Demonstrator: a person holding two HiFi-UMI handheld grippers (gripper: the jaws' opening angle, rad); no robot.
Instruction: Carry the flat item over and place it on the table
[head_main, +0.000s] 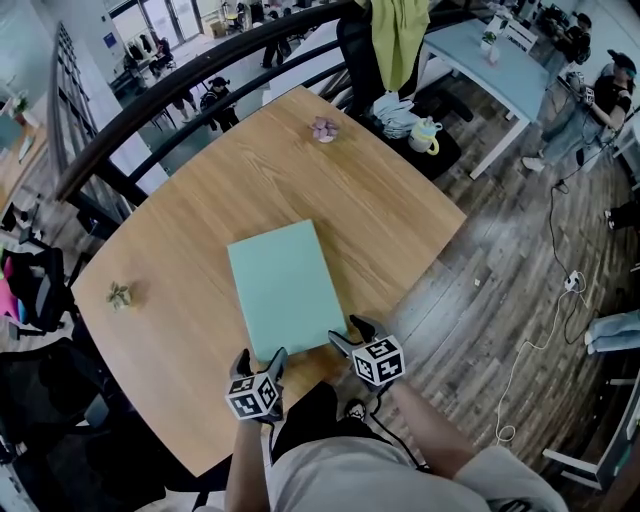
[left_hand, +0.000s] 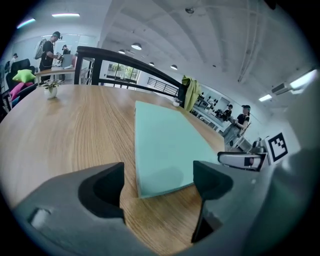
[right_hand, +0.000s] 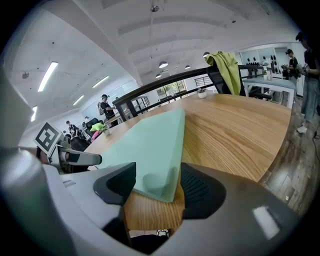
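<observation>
A flat mint-green item (head_main: 285, 285) lies on the round wooden table (head_main: 200, 230), its near short edge close to the table's front rim. My left gripper (head_main: 260, 358) is open just short of the item's near left corner; in the left gripper view that corner (left_hand: 170, 145) lies ahead between the jaws, untouched. My right gripper (head_main: 347, 332) stands open around the near right corner. In the right gripper view the green corner (right_hand: 150, 145) reaches in between the two pads and rests on the table (right_hand: 235, 130).
A small purple potted plant (head_main: 324, 129) stands at the table's far edge, another small plant (head_main: 120, 294) at its left edge. A dark railing (head_main: 150, 110) curves behind. A chair with a yellow-green cloth (head_main: 395, 40), a pale blue table (head_main: 490, 60) and people stand beyond.
</observation>
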